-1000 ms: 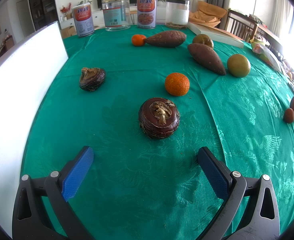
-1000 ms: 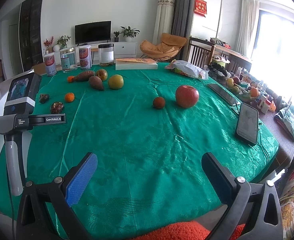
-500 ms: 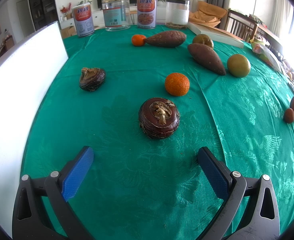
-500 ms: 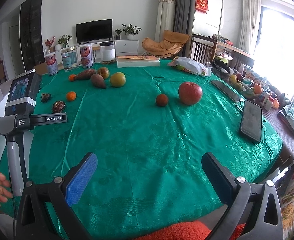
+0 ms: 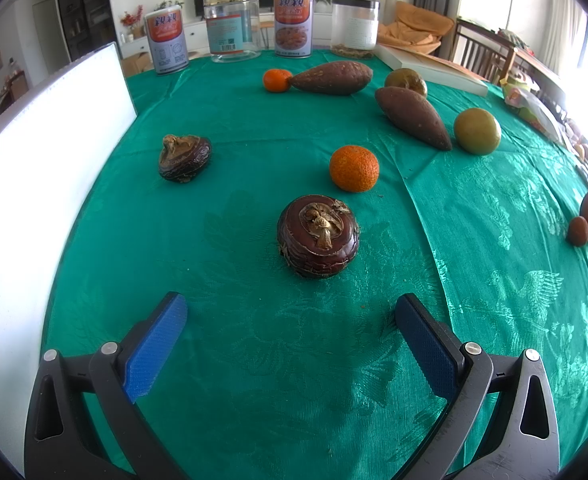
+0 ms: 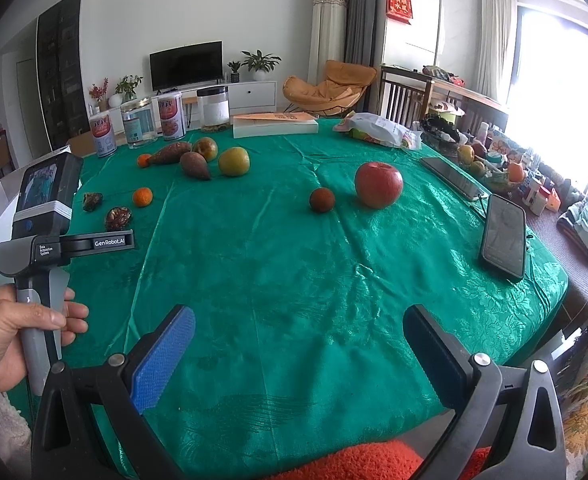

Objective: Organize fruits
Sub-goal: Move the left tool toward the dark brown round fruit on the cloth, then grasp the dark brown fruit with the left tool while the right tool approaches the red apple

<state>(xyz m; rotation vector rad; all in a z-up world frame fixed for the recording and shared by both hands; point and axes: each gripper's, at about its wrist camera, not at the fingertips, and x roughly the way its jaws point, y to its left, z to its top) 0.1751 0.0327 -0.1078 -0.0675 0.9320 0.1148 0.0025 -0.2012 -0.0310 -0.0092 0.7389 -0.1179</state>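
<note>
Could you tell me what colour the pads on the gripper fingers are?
Blue, on black fingers; clearest in the left wrist view.

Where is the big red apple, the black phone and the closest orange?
apple (image 6: 378,185), right wrist view, middle of its red skin.
phone (image 6: 504,235), right wrist view, middle of its dark screen.
orange (image 5: 354,168), left wrist view, middle of its peel.
</note>
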